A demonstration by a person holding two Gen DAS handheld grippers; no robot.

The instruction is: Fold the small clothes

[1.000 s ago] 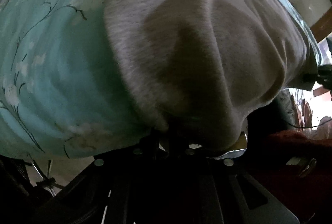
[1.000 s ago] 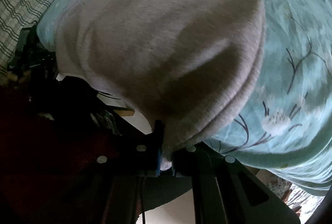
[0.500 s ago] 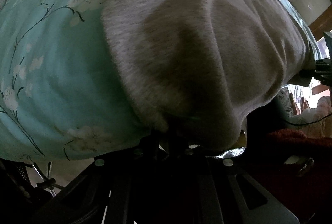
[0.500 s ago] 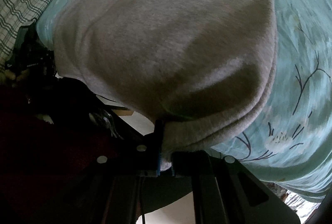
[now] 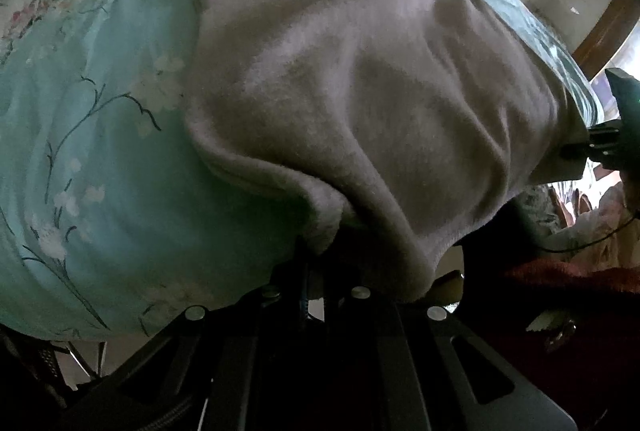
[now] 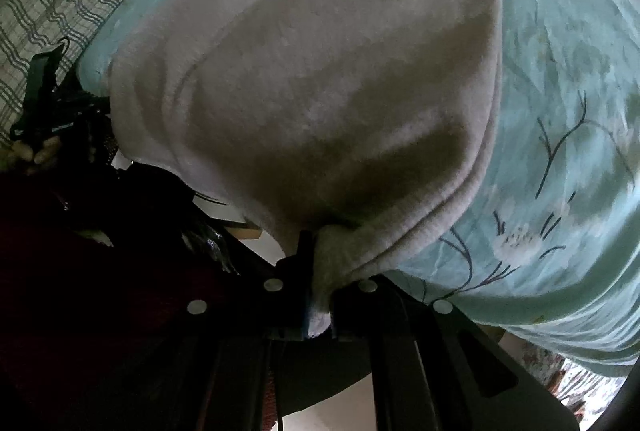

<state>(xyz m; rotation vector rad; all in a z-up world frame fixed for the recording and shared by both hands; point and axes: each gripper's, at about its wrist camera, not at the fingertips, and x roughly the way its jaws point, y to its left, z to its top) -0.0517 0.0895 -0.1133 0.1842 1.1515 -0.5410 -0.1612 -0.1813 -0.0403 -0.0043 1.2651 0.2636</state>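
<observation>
A grey fleece garment (image 5: 352, 79) lies spread on a teal floral bedsheet (image 5: 88, 159). My left gripper (image 5: 320, 271) is shut on its near left corner, and the cloth bunches over the jaws. The garment also fills the right wrist view (image 6: 320, 91). My right gripper (image 6: 320, 291) is shut on its near right corner, with cloth pinched between the fingers. The near hem hangs lifted between the two grippers. The far edge of the garment rests flat on the sheet. The right gripper shows at the right edge of the left wrist view (image 5: 600, 147).
The teal sheet (image 6: 568, 151) ends at the bed's near edge. A checked cloth (image 6: 44, 15) lies at the far left. A dark red sleeve (image 5: 568, 287) and a wooden frame (image 5: 600, 31) are to the right. The pale floor (image 6: 344, 407) is below.
Both grippers have pulled back and up with the near hem. More of the garment's far edge and the sheet beyond it now show.
</observation>
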